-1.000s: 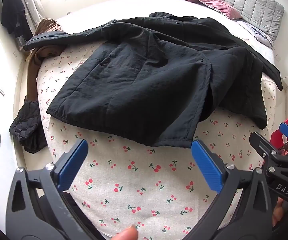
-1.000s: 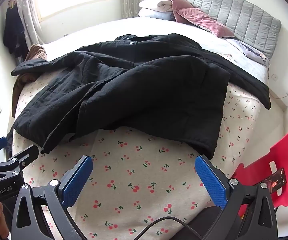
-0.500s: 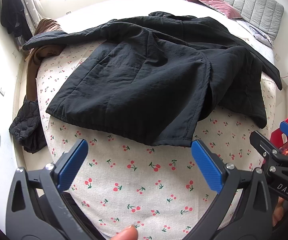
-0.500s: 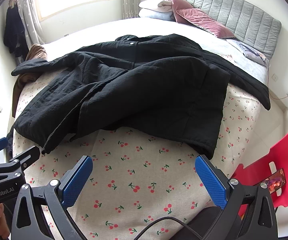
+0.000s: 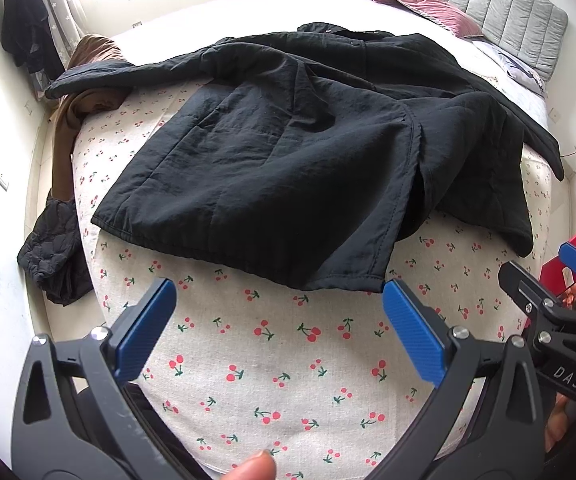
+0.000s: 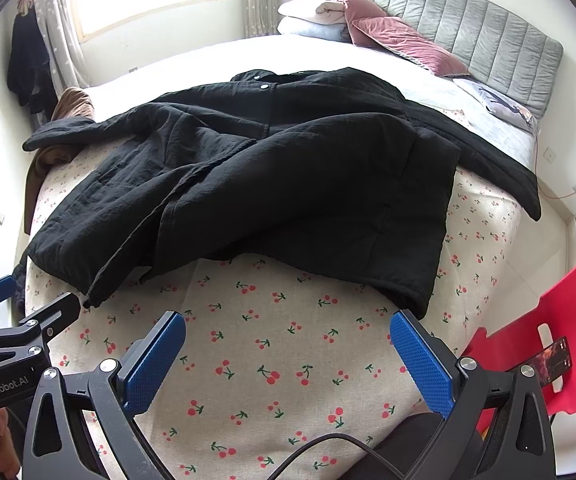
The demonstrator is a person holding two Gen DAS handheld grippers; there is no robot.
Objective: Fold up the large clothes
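claws (image 5: 279,332) agape near black coat (image 5: 308,168), red chair (image 6: 548,340) beside

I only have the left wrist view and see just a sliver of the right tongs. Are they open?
Observer: Yes. The right tongs are open and empty, over the cherry sheet.
Operator: Where is the coat hem from there?
Observer: The black coat has its right hem corner just beyond the right fingertip, not between the fingers.
Operator: Anything else close by?
Observer: A black cable curves along the bottom of the right wrist view, near the base of the tongs.
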